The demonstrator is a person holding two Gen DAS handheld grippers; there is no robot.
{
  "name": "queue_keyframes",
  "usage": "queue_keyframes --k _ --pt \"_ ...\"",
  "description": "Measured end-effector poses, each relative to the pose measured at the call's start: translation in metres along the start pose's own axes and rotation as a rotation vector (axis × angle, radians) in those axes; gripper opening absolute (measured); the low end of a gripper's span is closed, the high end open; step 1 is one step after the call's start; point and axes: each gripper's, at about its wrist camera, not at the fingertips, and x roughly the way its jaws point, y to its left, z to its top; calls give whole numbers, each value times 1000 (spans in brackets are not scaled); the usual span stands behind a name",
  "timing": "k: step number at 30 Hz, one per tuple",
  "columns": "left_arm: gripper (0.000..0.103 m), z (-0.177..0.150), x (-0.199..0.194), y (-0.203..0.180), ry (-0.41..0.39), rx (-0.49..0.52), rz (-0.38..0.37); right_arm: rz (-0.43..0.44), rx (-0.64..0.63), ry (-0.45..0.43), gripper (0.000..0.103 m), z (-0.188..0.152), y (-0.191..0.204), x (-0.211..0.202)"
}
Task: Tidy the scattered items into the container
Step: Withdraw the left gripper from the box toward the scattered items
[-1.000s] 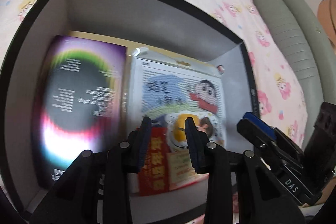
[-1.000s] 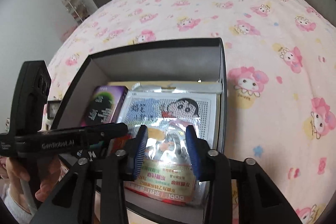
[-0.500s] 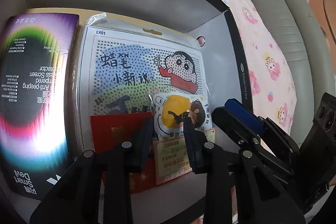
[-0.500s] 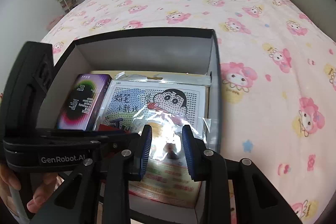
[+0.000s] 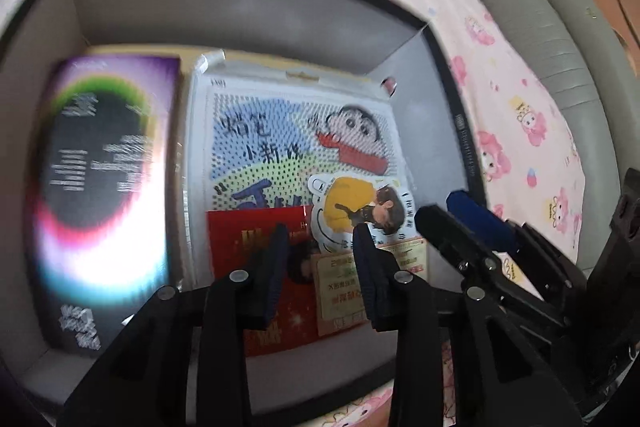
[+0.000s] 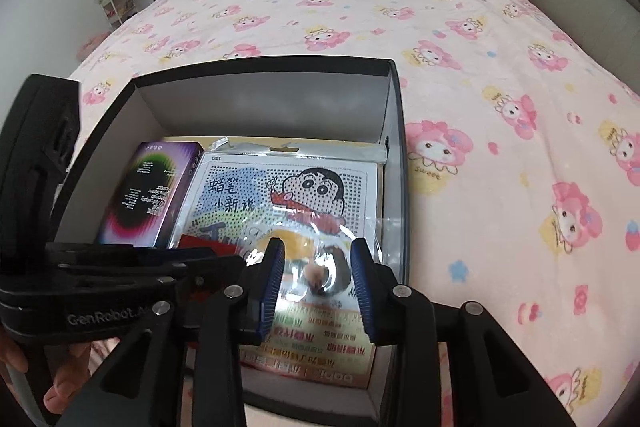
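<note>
The black cardboard box with grey inner walls [image 6: 394, 131] sits on the pink cartoon-print bedspread [image 6: 500, 107] and already holds 4 flat items: a purple rainbow-ringed carton [image 6: 150, 193] along its left wall, a cartoon dot-pattern sheet in plastic [image 6: 288, 191], a red packet [image 5: 260, 251] and a glossy sticker pack [image 6: 320, 327] at its near edge. Both the left gripper [image 5: 318, 267] and the right gripper [image 6: 316, 285] hang spread and empty above them. No loose item shows on the bedspread, so tidying looks nearly finished.

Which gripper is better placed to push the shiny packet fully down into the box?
Probably the right gripper. Its open fingers sit directly over the shiny packet, which leans on the near wall of the box. The left gripper, also open, hangs over the red card instead.
</note>
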Motion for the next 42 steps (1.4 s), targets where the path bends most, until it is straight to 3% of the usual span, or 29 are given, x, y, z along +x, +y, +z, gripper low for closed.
queue_keyframes --k 5,7,15,19,32,42 --pt "42 -23 -50 -16 -119 64 25 57 56 -89 38 -12 5 -38" --pt "42 2 -29 -54 -144 88 31 77 62 -109 40 -17 12 -54" --pt "42 -22 -72 -66 -197 161 33 153 83 -131 41 -34 40 -101" --pt "42 -33 -87 -76 -236 183 90 162 72 -129 41 -42 56 -111" --pt "42 -51 -111 -49 -271 180 131 231 9 -114 41 -52 107 -120" --pt "42 -64 -134 3 -292 106 148 254 -102 -85 41 -50 162 -109"
